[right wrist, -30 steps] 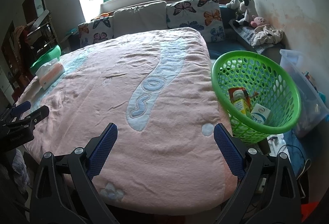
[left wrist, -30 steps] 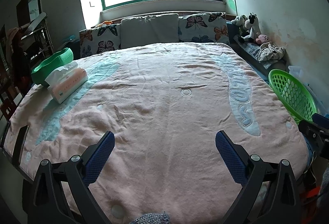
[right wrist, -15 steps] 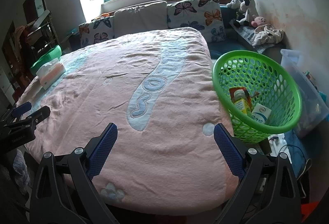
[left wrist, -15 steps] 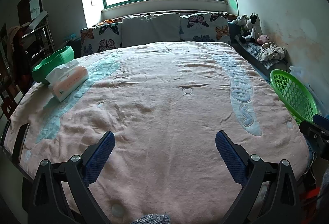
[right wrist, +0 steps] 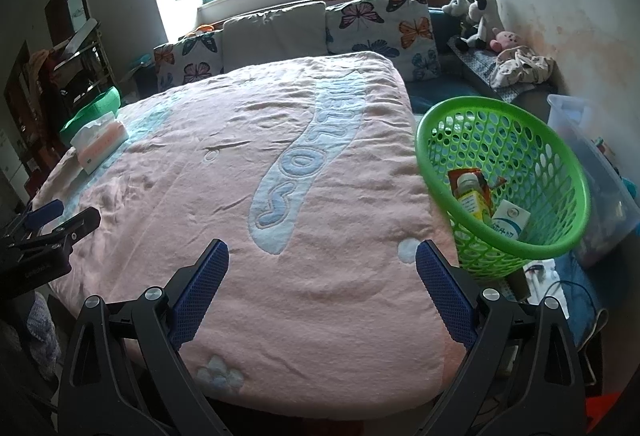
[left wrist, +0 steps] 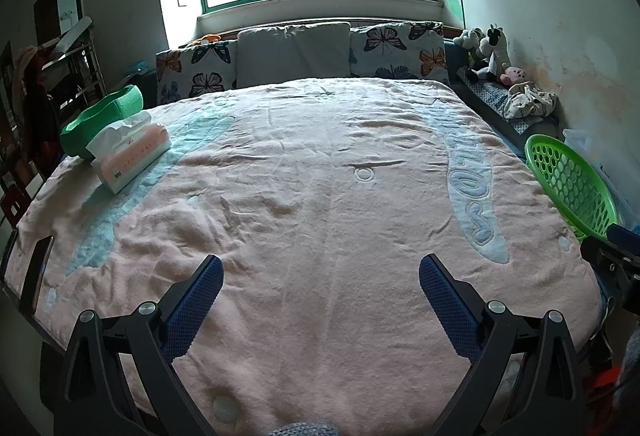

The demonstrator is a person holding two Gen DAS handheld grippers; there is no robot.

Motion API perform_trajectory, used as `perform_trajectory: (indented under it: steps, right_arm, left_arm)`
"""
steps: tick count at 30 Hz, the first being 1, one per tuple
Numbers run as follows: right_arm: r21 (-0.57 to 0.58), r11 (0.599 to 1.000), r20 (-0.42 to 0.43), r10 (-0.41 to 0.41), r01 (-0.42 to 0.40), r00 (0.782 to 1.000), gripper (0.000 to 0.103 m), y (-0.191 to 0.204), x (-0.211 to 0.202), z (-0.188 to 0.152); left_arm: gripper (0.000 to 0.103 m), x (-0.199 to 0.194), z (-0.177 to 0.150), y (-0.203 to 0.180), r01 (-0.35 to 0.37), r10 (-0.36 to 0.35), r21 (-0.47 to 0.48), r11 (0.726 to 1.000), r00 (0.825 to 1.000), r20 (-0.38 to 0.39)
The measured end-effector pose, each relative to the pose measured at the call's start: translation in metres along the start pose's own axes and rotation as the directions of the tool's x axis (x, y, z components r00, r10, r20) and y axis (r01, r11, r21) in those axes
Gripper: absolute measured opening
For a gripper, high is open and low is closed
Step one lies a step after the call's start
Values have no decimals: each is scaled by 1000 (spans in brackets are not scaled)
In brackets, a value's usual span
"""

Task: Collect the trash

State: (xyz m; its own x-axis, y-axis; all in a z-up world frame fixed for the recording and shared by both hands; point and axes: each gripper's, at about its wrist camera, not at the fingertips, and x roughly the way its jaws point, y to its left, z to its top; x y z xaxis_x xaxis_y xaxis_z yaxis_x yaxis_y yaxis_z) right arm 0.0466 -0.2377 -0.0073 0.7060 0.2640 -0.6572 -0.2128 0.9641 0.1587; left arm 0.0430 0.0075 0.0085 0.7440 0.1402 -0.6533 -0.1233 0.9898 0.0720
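Observation:
A green plastic basket (right wrist: pixel 532 240) stands beside the bed's right edge; inside lie a yellow-labelled bottle (right wrist: pixel 472 195) on a red wrapper and a white-and-blue carton (right wrist: pixel 510 222). In the left wrist view the same basket (left wrist: pixel 570 181) shows at the right. My left gripper (left wrist: pixel 320 276) hangs open over the near end of the pink blanket (left wrist: pixel 320 175), nothing between its fingers. My right gripper (right wrist: pixel 322 260) is open too, above the blanket's near right corner, just left of the basket. The left gripper (right wrist: pixel 48 220) also appears at the left edge of the right wrist view.
A tissue pack (left wrist: pixel 128 155) and a green tub (left wrist: pixel 104 115) sit at the bed's left side. Pillows (left wrist: pixel 296 53) line the headboard. Plush toys (left wrist: pixel 488 51) and a clear bin (right wrist: pixel 592 171) stand along the right wall. A shelf (left wrist: pixel 72 75) is at left.
Both views have shifted very slightly; the left wrist camera has eased back a little from the bed. Both grippers stay open and empty.

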Motion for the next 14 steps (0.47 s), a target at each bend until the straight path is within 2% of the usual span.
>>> perform_trajectory:
  steps: [14]
  right_arm:
    - [2, 1000, -3, 7, -7, 1000, 94, 1, 3, -1]
  left_arm:
    - [95, 3, -3, 0, -12, 12, -7, 1000, 1000, -4]
